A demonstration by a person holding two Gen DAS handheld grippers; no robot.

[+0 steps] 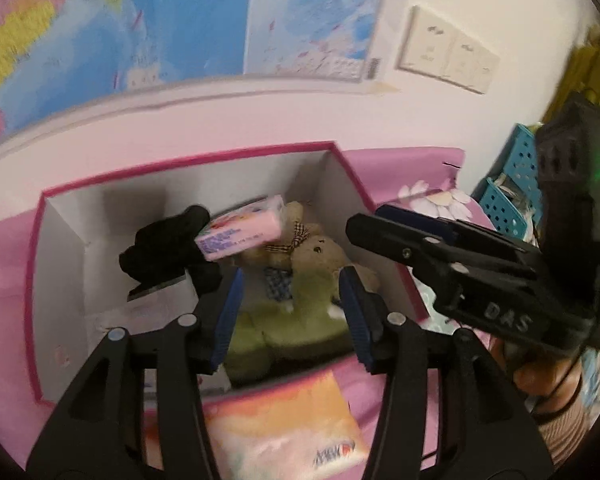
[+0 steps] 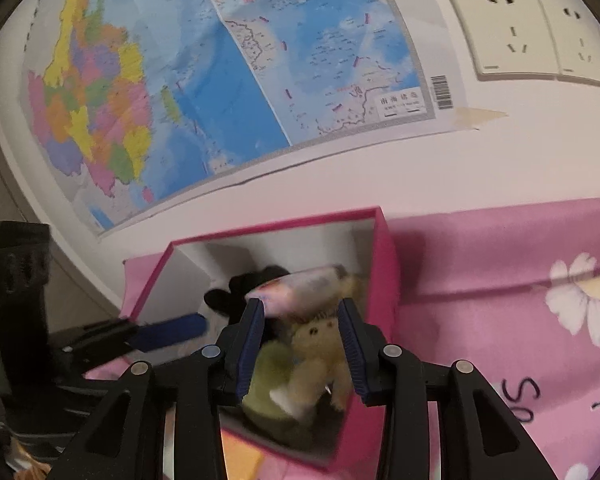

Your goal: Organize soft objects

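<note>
Over the pink box [image 1: 342, 168] both grippers hover: left gripper [image 1: 288, 316] part-open, gripping nothing; right gripper [image 2: 302, 344] part-open and empty too, tissue pack [image 1: 242, 234] lying atop the teddy bear [image 1: 320, 252], soft things gathered inside.

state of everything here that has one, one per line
pink box: open, no lid on
pink tissue pack: tilted, atop the toys in the box
teddy bear: lying in the box
black plush: in the box
left gripper: open, empty
right gripper: open, empty
orange pack: outside the box
</note>
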